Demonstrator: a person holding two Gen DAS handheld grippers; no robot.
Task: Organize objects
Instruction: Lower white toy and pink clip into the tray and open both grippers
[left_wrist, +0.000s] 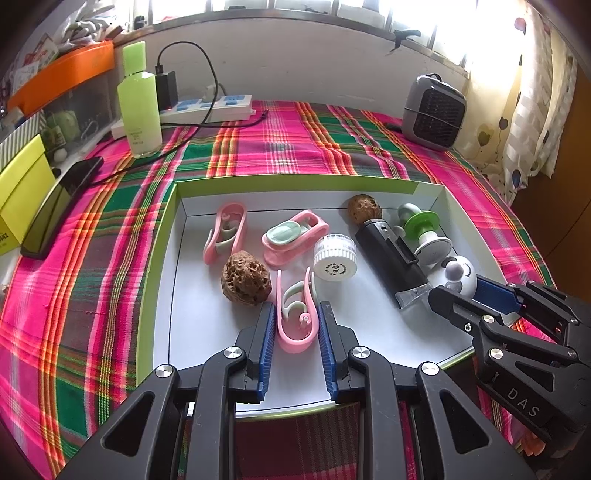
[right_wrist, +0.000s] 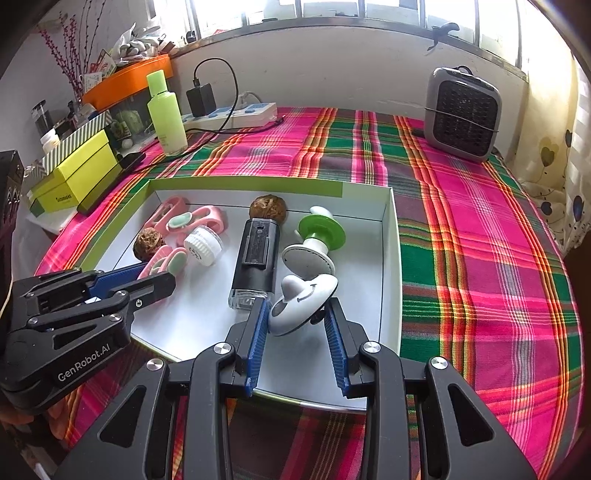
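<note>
Grasp step – both tongs straddle targets near the tray's (left_wrist: 162, 258) front edge: left gripper (left_wrist: 297, 325) half-open around a pink clip (left_wrist: 295, 317), right gripper (right_wrist: 297, 325) around the white spinner (right_wrist: 301, 306), neither pinched – next, close squarely and lift

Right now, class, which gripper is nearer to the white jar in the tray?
Left. The left gripper straddles a pink clip just in front of the white jar. The right gripper sits farther right, beyond the black device.
</note>
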